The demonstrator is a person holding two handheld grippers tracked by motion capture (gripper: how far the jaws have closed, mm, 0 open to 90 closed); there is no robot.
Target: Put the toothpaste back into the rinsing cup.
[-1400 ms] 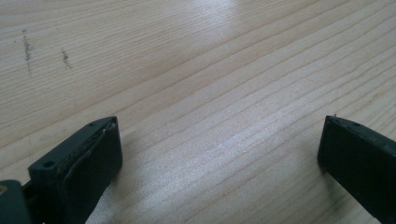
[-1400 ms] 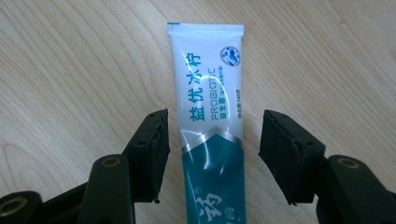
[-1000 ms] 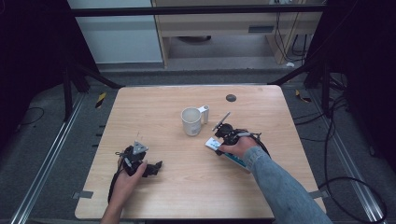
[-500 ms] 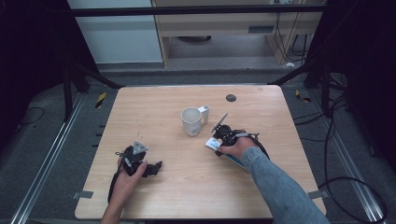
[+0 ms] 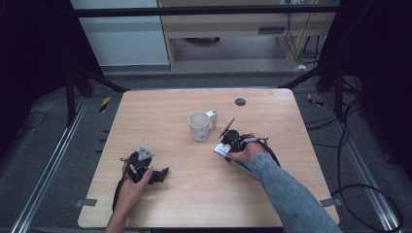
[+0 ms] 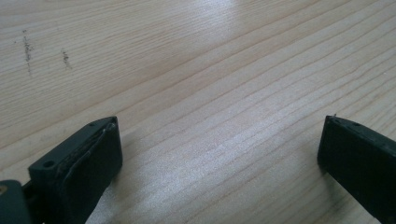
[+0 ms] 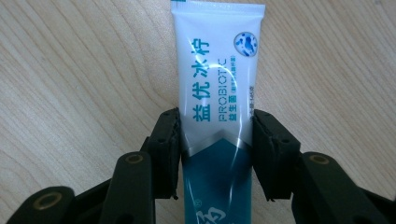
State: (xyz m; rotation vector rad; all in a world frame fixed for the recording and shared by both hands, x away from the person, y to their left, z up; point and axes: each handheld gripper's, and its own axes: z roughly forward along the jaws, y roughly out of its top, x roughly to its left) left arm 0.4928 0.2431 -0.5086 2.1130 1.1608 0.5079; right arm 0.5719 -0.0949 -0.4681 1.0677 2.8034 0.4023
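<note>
Your right tool [image 7: 215, 154] has just been closing on the toothpaste tube [image 7: 218, 74], and now both pads touch its sides (the tube lies flat on the wooden table [image 5: 272, 111], crimped end away from you). In the high view this tube [image 5: 221, 149] is just beside the white mug [image 5: 199, 126], toward your right. Your left tool [image 6: 219, 154] rests on the table, jaws wide apart, holding nothing.

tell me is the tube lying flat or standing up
Lying flat. In the right gripper view the tube lies printed side up on the table, with the right gripper fingers pressed against its two edges.
</note>
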